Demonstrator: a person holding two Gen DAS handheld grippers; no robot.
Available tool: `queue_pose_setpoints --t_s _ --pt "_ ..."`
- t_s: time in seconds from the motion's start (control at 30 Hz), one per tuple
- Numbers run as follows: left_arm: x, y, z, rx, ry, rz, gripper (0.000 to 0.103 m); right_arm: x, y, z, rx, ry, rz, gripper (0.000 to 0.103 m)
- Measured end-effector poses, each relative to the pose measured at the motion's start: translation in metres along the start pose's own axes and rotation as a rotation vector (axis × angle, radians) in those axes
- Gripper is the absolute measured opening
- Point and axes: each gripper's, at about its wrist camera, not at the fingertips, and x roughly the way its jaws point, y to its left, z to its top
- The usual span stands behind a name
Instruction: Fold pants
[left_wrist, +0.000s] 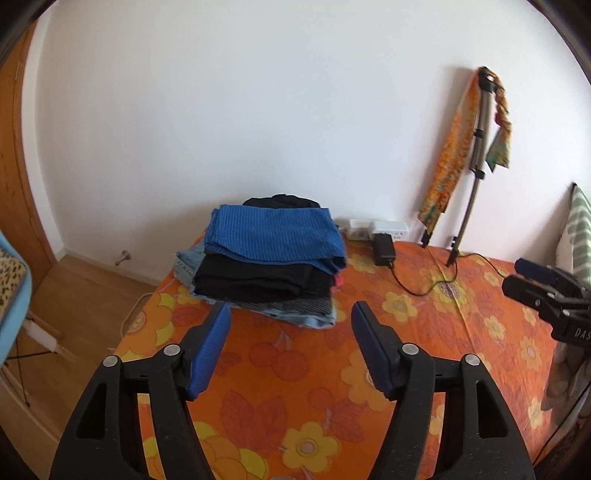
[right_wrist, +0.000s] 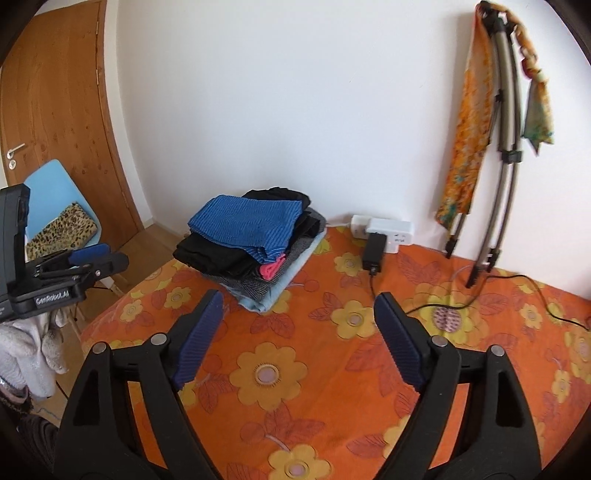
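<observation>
A stack of folded pants (left_wrist: 266, 258) lies at the far left corner of the bed, with a blue ribbed pair (left_wrist: 273, 236) on top, black ones under it and denim at the bottom. It also shows in the right wrist view (right_wrist: 251, 243). My left gripper (left_wrist: 290, 314) is open and empty, held just short of the stack above the orange flowered bedspread (left_wrist: 295, 387). My right gripper (right_wrist: 299, 306) is open and empty, above the bedspread (right_wrist: 332, 369) to the right of the stack. The right gripper appears at the right edge of the left wrist view (left_wrist: 532, 284).
A white power strip (right_wrist: 384, 229) with a black adapter (right_wrist: 373, 251) and cable lies by the wall. A folded tripod (right_wrist: 498, 147) with orange scarves leans on the wall. A blue chair (right_wrist: 55, 206) and wooden door (right_wrist: 59, 92) stand left.
</observation>
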Motion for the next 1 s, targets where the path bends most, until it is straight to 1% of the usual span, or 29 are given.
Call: queue_pose_setpoints --t_s 0.03,0.1,0.2,0.23,0.3,0.33,0.37,0.5,0.77,0.87,1.0 --pt "-0.003 -0.004 -0.004 -0.007 0.0 -0.01 0.071 -0.008 0.0 -0.003 -0.001 -0.009 -0.008 0.088" --pt "-0.008 -0.011 -0.012 -0.037 0.006 -0.034 0.071 -0.023 -0.002 -0.01 0.005 -0.025 -0.012 0.095" --pt "-0.02 -0.022 -0.023 -0.063 0.018 -0.062 0.071 -0.04 -0.005 -0.019 0.019 -0.04 -0.01 0.098" --pt "-0.024 -0.026 -0.026 -0.065 0.013 -0.062 0.071 -0.046 -0.006 -0.022 0.022 -0.045 -0.013 0.098" --pt "-0.035 -0.037 -0.034 -0.058 -0.005 -0.051 0.074 -0.057 -0.008 -0.029 0.019 -0.056 -0.024 0.102" --pt "-0.038 -0.042 -0.038 -0.054 -0.011 -0.045 0.08 -0.063 -0.008 -0.034 0.015 -0.063 -0.032 0.103" --pt "-0.042 -0.049 -0.042 -0.048 -0.014 -0.047 0.082 -0.067 -0.009 -0.037 0.011 -0.068 -0.04 0.103" --pt "-0.048 -0.066 -0.054 -0.038 -0.017 -0.027 0.082 -0.081 -0.016 -0.053 0.017 -0.068 -0.053 0.103" --pt "-0.043 -0.082 -0.074 -0.039 0.013 0.025 0.082 -0.088 -0.027 -0.077 0.019 -0.073 -0.066 0.103" --pt "-0.04 -0.087 -0.08 -0.042 0.029 0.044 0.082 -0.082 -0.029 -0.084 0.002 -0.053 -0.071 0.103" --pt "-0.037 -0.093 -0.084 -0.03 0.051 0.061 0.082 -0.074 -0.035 -0.095 0.023 -0.024 -0.059 0.103"
